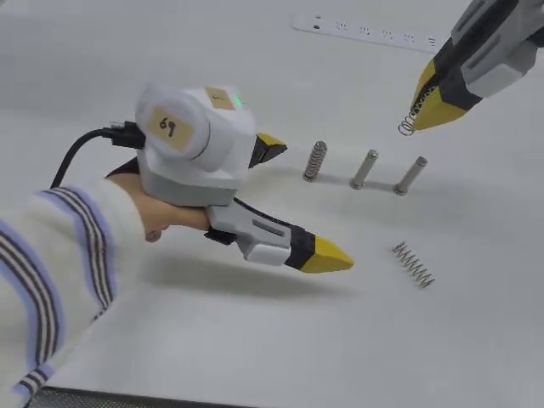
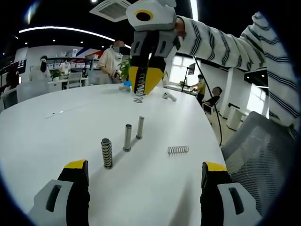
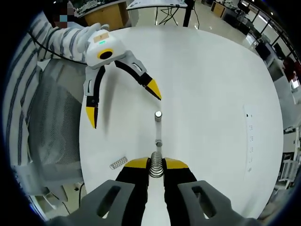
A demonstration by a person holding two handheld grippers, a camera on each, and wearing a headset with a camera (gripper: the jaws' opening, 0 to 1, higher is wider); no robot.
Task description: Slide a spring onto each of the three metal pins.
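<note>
One pin [image 1: 320,144] wears its spring [image 1: 315,163]; two bare pins [image 1: 364,168] remain. Your right gripper [image 1: 422,109] clamps a second spring [image 1: 410,117] above them, your left gripper [image 1: 308,202] hangs spread, and the third spring [image 1: 413,263] lies toward the table's [image 1: 255,348] near edge.

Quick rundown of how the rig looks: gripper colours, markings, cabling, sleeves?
Left gripper: rounded white-grey housing, black jaws with yellow wedge tips, tan sticker handwritten 69, green light, black cable at the rear. Right gripper: same grey-and-black build with yellow tips. Sleeve: cream knit with purple and brown stripes.
</note>
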